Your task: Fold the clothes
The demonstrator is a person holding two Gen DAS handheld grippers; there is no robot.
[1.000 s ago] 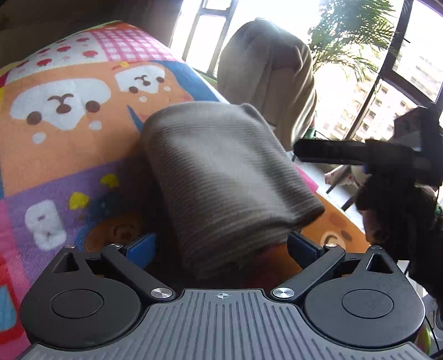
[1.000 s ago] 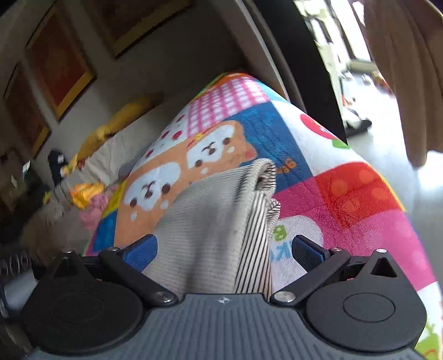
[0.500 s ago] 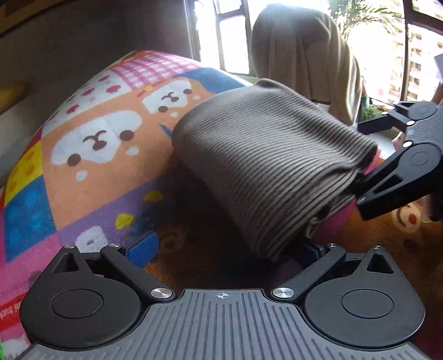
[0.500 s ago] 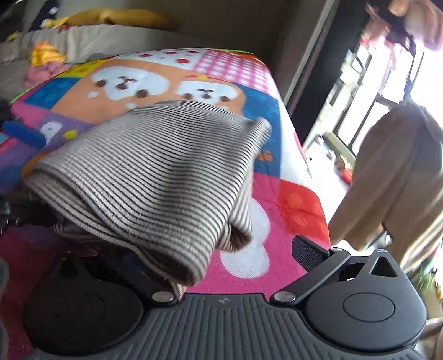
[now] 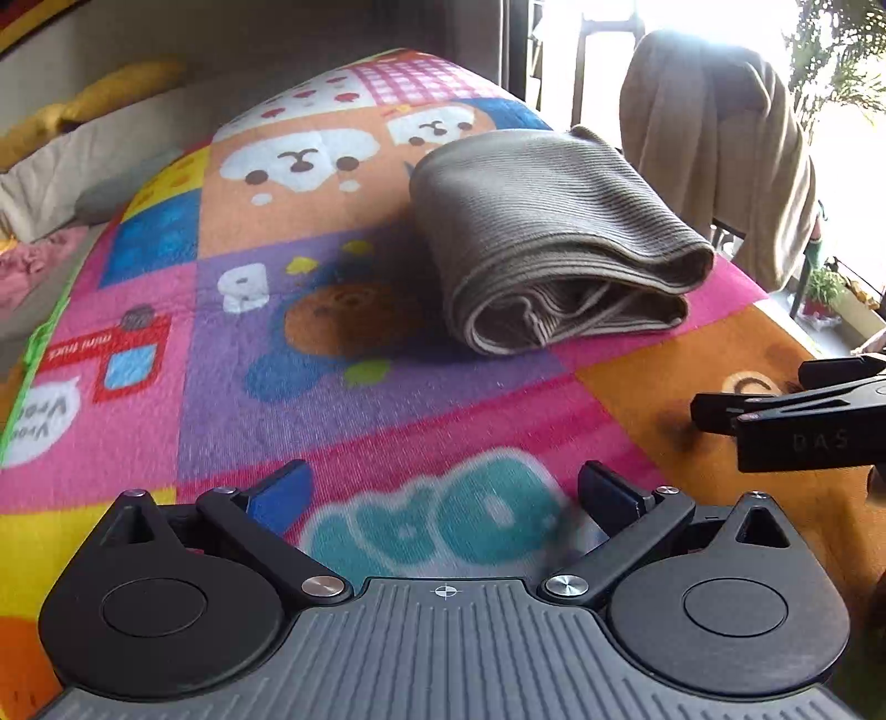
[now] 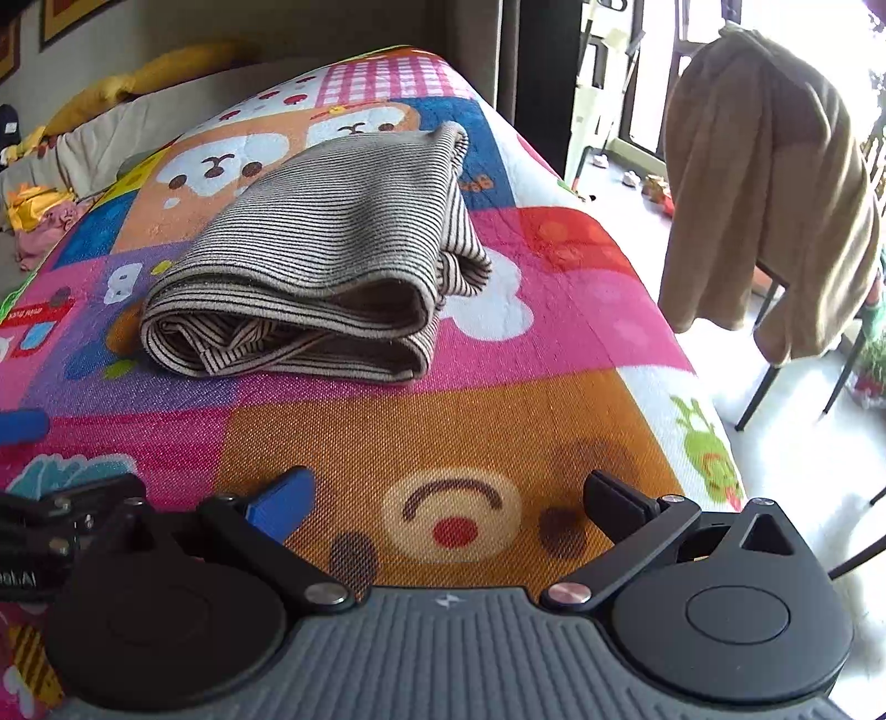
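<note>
Mat (image 6: pixel 421 443): cartoon-printed, laid out flat | chair (image 6: pixel 775 382): draped with tan cloth (image 6: pixel 769 183) | window (image 6: pixel 664 72): brightly lit | wall (image 6: pixel 221 22): beige | plant (image 5: pixel 836 61): seen by window | floor (image 6: pixel 797 471): pale

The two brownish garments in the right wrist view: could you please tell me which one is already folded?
The striped garment lying on the colourful play mat is folded into a layered bundle. The plain tan garment hangs loosely draped over a chair by the window, unfolded.
</note>
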